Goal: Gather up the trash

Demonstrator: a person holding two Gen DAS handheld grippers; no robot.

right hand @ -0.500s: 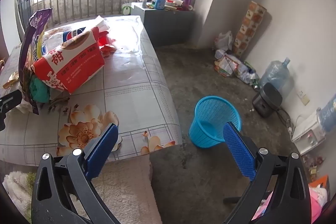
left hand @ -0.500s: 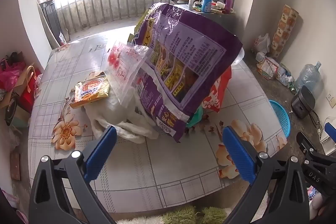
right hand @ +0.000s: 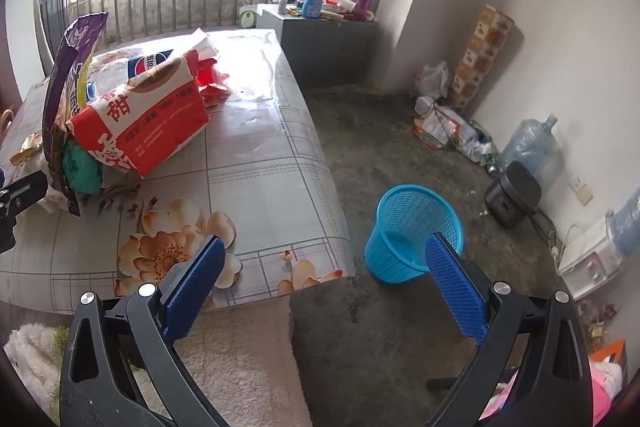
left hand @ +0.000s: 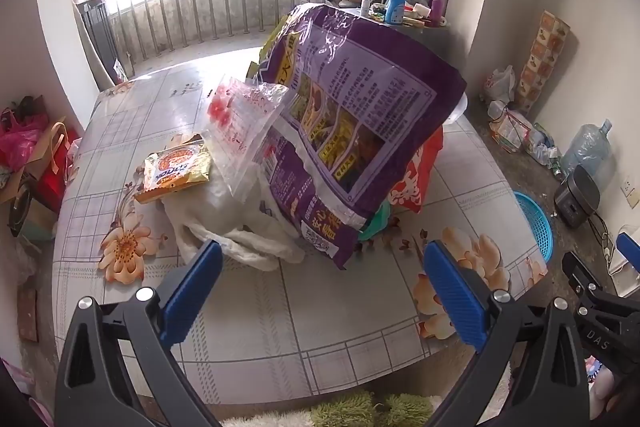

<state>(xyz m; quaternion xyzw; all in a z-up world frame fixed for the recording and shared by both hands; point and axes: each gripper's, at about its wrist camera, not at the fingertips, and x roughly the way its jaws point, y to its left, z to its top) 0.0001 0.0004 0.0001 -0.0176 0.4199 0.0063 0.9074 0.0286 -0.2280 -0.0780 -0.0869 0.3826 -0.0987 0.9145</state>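
Table (left hand: 328, 327), floral-and-grid cloth: carries the trash pile at centre; near edge cut off by the frame.
Purple bag (left hand: 360, 131), large, printed: leans over the pile, hiding most of what lies behind it.
Red-and-white package (right hand: 148, 123): right of the purple bag, tilted, partly under it.
White plastic bag (left hand: 240, 227): crumpled at the pile's near left.
Blue mesh wastebasket (right hand: 412, 231): on the floor, right of the table, well apart from the pile.
Clear printed bag (left hand: 244, 123): propped against the purple bag.
Orange snack wrapper (left hand: 176, 173): flat, left of the pile.
Green item (right hand: 82, 167): mostly hidden, unidentifiable.
Left gripper (left hand: 320, 287): angled down toward the table, tongs spread wide, holding nothing.
Right gripper (right hand: 324, 287): angled down over the table's right corner, tongs spread wide, holding nothing.
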